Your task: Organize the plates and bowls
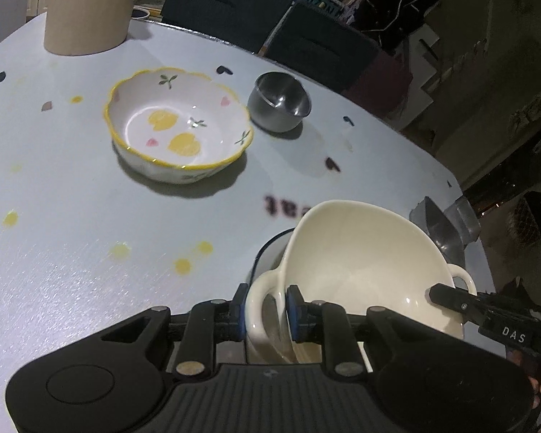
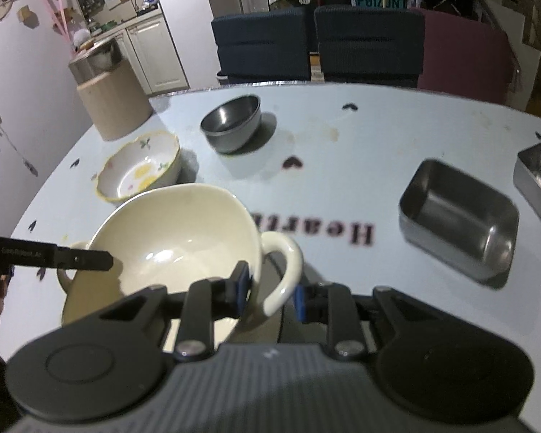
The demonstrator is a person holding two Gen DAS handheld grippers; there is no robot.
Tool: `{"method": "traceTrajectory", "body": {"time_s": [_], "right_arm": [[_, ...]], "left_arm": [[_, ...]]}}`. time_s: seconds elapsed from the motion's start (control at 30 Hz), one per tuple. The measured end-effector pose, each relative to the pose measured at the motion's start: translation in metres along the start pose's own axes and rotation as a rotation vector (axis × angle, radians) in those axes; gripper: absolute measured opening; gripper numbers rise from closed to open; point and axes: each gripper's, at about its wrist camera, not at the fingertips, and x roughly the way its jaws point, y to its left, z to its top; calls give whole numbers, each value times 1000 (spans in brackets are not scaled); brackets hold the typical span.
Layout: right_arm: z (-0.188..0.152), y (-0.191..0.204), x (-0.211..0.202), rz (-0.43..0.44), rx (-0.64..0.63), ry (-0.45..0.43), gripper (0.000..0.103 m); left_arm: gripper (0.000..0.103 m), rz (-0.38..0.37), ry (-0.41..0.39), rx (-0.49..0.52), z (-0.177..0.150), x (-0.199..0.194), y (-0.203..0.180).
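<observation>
I hold a cream two-handled bowl (image 1: 360, 263) between both grippers, tilted above the pale blue table (image 1: 72, 187). My left gripper (image 1: 267, 310) is shut on its near handle loop (image 1: 258, 299). The right gripper's finger (image 1: 451, 297) reaches the opposite handle. In the right wrist view the same cream bowl (image 2: 184, 231) has my right gripper (image 2: 270, 292) shut on its handle (image 2: 286, 263), and the left gripper's finger (image 2: 86, 260) comes in at the far rim. A floral bowl with a yellow rim (image 1: 178, 126) and a round steel bowl (image 1: 279, 103) stand beyond.
Two rectangular steel tins (image 2: 458, 216) (image 2: 539, 180) stand on the table's right side. A tall beige cylinder (image 2: 111, 104) stands at the far left corner. Dark chairs (image 2: 263, 47) line the far edge. The floral bowl (image 2: 140, 169) and steel bowl (image 2: 232, 122) lie ahead.
</observation>
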Motion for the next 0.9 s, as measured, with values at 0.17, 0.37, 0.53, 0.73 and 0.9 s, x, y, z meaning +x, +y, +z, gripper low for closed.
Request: {"method": "traceTrajectory", "body": {"time_s": [0.17,0.37,0.53,0.73,0.9], "right_arm": [[-7,5,4,-7,-7,30,30],[-10,6,7,-15,-12,57,30],[-11,5,9,-15,-4,71,31],[-11,6,11,-20,-2,87,31],[-14,9,13,-30,-10,103,32]], "left_arm": [[25,20,26,7,-4,6,3],[25,27,34,11,-5,10,4],[25,34,39,17,-5,12,3],[26,42,54,20,-5,16,4],[27,46,59,24,-4,20,5]]}}
